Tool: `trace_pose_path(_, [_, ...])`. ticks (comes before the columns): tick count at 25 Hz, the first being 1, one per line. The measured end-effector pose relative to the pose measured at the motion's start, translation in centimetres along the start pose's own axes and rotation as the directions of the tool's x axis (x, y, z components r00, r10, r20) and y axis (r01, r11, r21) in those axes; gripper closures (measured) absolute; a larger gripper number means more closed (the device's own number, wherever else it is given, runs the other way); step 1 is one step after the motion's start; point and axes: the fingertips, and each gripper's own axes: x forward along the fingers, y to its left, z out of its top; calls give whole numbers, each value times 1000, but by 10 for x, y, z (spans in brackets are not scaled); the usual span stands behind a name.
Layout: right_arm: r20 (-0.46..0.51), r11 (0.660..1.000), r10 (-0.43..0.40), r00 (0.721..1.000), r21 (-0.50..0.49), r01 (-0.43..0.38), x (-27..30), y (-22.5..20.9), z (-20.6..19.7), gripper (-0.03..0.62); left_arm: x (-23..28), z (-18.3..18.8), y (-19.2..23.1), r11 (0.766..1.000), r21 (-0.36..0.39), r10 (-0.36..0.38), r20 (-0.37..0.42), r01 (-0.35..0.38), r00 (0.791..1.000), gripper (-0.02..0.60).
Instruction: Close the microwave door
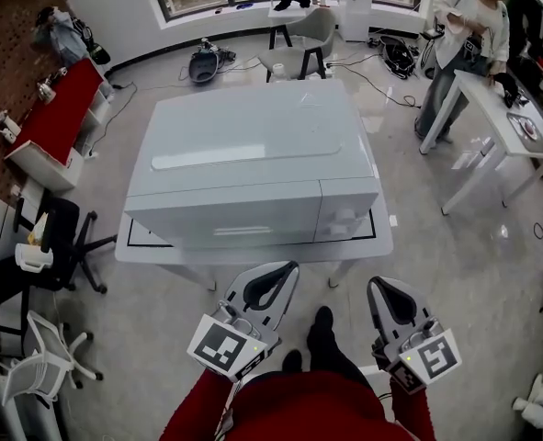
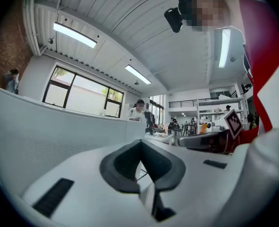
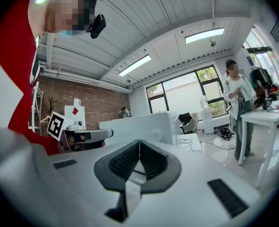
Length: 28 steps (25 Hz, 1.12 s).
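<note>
Microwave (image 1: 253,154) seemingly closed, left gripper (image 1: 282,272) pinched empty

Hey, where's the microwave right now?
In the head view, the microwave sits at centre on the white table, directly beyond the left gripper and right gripper, which hang short of its front.

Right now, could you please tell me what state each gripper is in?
Left gripper: closed, jaws together, holding nothing.
Right gripper: closed, jaws together, holding nothing.
</note>
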Motion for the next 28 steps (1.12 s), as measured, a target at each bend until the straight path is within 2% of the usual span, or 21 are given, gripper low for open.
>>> trace_pose_path(4, [38, 999, 25, 999, -22, -24, -2, 11, 4, 580, -18, -9, -5, 1000, 19, 23, -19, -22, 1000, 574])
trace_pose_path(7, [45, 999, 29, 999, -25, -28, -5, 17, 3, 582, -30, -25, -7, 999, 48, 21, -86, -17, 996, 574])
trace_pose_path(13, [53, 998, 28, 998, -49, -25, -10, 26, 2, 582, -34, -13, -10, 1000, 12, 21, -23, -20, 1000, 574])
trace_pose_path(18, [42, 997, 14, 999, -78, -11, -11, 28, 1, 582, -37, -19, -12, 1000, 16, 20, -55, -19, 998, 574])
trace_pose_path(28, [44, 997, 6, 999, -71, -3, -10, 24, 5, 582, -35, -25, -10, 999, 40, 16, -87, -12, 996, 574])
